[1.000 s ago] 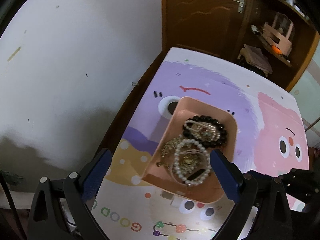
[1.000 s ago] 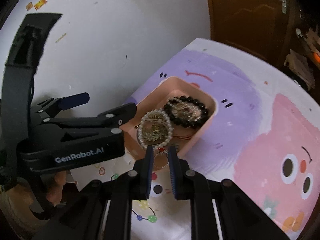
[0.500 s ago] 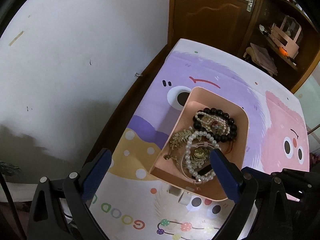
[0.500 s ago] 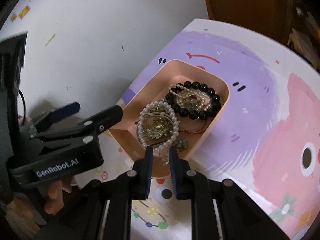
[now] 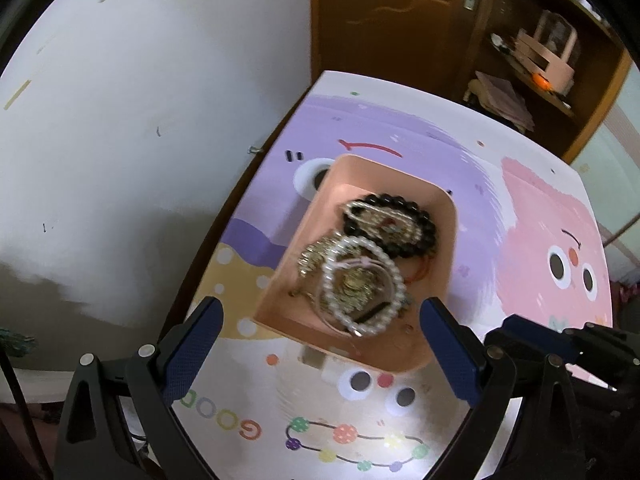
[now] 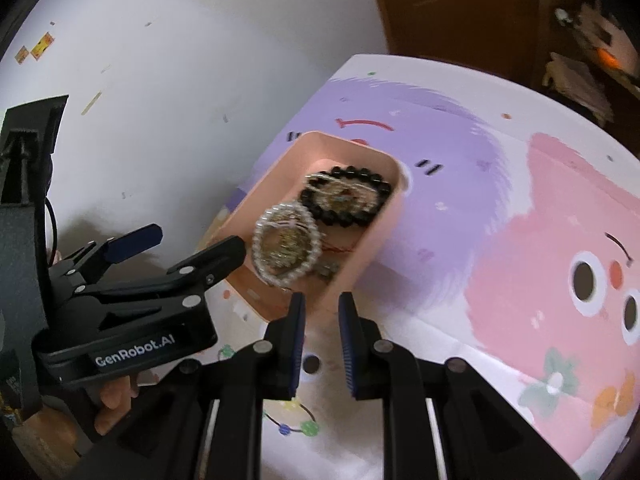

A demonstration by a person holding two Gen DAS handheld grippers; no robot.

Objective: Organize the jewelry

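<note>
A pink tray [image 5: 434,312] stands on the cartoon table mat and holds a pearl bracelet [image 5: 362,280] around gold pieces and a black bead bracelet [image 5: 404,224]. The tray [image 6: 372,236], pearl bracelet [image 6: 286,240] and black bracelet [image 6: 344,196] also show in the right wrist view. My left gripper [image 5: 318,346] is open wide and empty, its fingers either side of the tray's near end. My right gripper [image 6: 322,336] has its jaws slightly apart and empty, just short of the tray's near edge.
The mat [image 5: 560,248] covers the table beside a white wall [image 5: 140,120]. A wooden door [image 5: 384,16] and shelves [image 5: 540,60] stand beyond the far edge. The left gripper body [image 6: 120,300] sits close on the left in the right wrist view.
My right gripper's jaws have parted and drawn back from the tray; the small ring it held a second ago is no longer between them. The left gripper stays open.
</note>
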